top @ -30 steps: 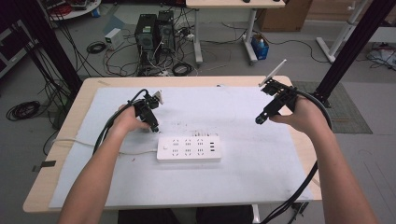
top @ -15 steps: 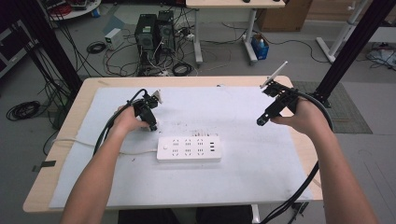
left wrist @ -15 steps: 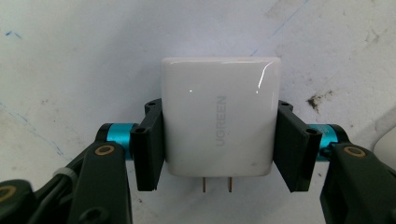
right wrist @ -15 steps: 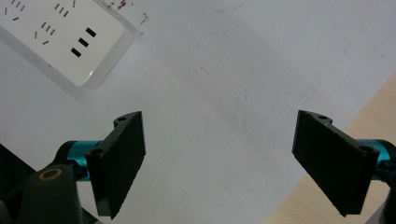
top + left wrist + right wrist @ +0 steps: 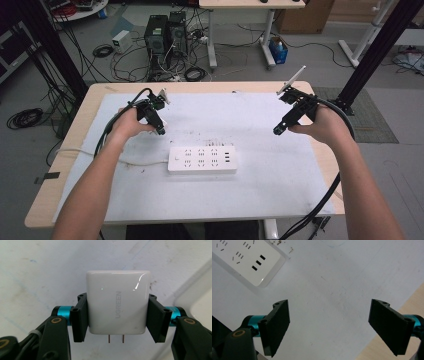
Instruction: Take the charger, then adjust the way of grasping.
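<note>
White mat (image 5: 280, 175) | my left gripper (image 5: 117, 315) clamps charger (image 5: 117, 305), power strip (image 5: 202, 160) just right | right gripper (image 5: 329, 325) gapes empty

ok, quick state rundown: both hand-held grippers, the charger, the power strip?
left hand-held gripper: shut on the white charger, one jaw on each side.
right hand-held gripper: open, nothing between the jaws, above the white mat.
white charger: held in the left gripper, two prongs exposed, not plugged in.
power strip: flat on the mat, no plug in any of its sockets.
</note>
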A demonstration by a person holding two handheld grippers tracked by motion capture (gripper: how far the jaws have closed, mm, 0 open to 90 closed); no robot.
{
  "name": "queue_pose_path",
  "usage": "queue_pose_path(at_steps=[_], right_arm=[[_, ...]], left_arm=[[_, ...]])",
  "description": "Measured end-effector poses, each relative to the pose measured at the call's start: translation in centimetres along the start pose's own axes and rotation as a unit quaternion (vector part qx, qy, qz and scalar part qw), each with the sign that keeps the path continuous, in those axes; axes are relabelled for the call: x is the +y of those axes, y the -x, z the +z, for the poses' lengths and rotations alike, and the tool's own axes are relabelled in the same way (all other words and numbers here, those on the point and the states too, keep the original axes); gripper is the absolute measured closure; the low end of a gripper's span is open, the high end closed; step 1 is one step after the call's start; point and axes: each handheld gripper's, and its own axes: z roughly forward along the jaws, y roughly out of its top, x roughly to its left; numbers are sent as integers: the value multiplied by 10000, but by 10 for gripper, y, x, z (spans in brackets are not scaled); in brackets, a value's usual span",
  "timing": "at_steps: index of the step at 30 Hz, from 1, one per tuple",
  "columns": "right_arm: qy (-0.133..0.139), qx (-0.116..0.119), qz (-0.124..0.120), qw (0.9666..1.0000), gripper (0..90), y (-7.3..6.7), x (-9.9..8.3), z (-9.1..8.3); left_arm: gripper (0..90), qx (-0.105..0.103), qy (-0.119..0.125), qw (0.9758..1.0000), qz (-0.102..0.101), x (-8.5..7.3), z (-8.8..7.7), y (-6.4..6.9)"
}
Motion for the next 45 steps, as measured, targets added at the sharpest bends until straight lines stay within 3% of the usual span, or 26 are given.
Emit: queue_pose_path(at_steps=[5, 13, 17, 19, 20, 22, 25, 26, 30, 32, 35, 36, 37, 38, 39, 41, 44, 45], right_arm=[[39, 15, 21, 10000, 168, -3, 3, -2], [58, 72, 110, 9999, 168, -4, 4, -5], [215, 237, 359, 9988, 168, -3, 3, -11], [230, 296, 577, 9976, 168, -3, 3, -15], [254, 350, 802, 9958, 168, -1, 3, -19], [284, 414, 940, 9943, 168, -1, 3, -20], [366, 661, 1273, 9890, 169, -2, 2, -24], [393, 723, 1325, 9878, 169, -2, 3, -24], [475, 1230, 1641, 9776, 169, -12, 4, -26], [525, 1547, 1778, 9704, 170, -17, 6, -26], [578, 1846, 1828, 9639, 170, -27, 10, -27], [639, 1995, 1869, 9598, 170, -31, 12, -26], [695, 2104, 1898, 9565, 170, -33, 13, -26], [781, 2271, 1960, 9507, 171, -38, 15, -26], [813, 2358, 1987, 9478, 170, -40, 16, -25], [858, 2607, 2119, 9379, 171, -45, 19, -22], [924, 2812, 2282, 9276, 196, -51, 25, -16], [946, 2880, 2339, 9238, 204, -53, 27, -15]], left_arm=[[426, -50, 129, 9998, 142, -3, -42, 12], [426, -13, 318, 9989, 336, -4, -74, 25], [426, -60, 492, 9974, 530, -5, -81, 34], [426, -107, 540, 9963, 662, -5, -84, 37], [426, -104, 618, 9952, 745, -5, -85, 40], [426, -180, 756, 9933, 850, -5, -89, 44], [426, -310, 992, 9874, 1196, -4, -93, 53], [426, -385, 1094, 9843, 1331, -3, -94, 56], [426, -646, 1496, 9700, 1802, 1, -96, 73], [426, -800, 1680, 9627, 1966, 4, -96, 81], [426, -1067, 1966, 9492, 2213, 9, -95, 94], [426, -1125, 2010, 9461, 2279, 11, -94, 97], [426, -1201, 2118, 9410, 2352, 13, -93, 104], [426, -1222, 2174, 9377, 2419, 15, -92, 107], [426, -1263, 2258, 9331, 2497, 17, -91, 113], [426, -1220, 2411, 9254, 2655, 20, -90, 123], [426, -1139, 2524, 9184, 2824, 24, -89, 137], [426, -1109, 2561, 9151, 2910, 26, -88, 141]])
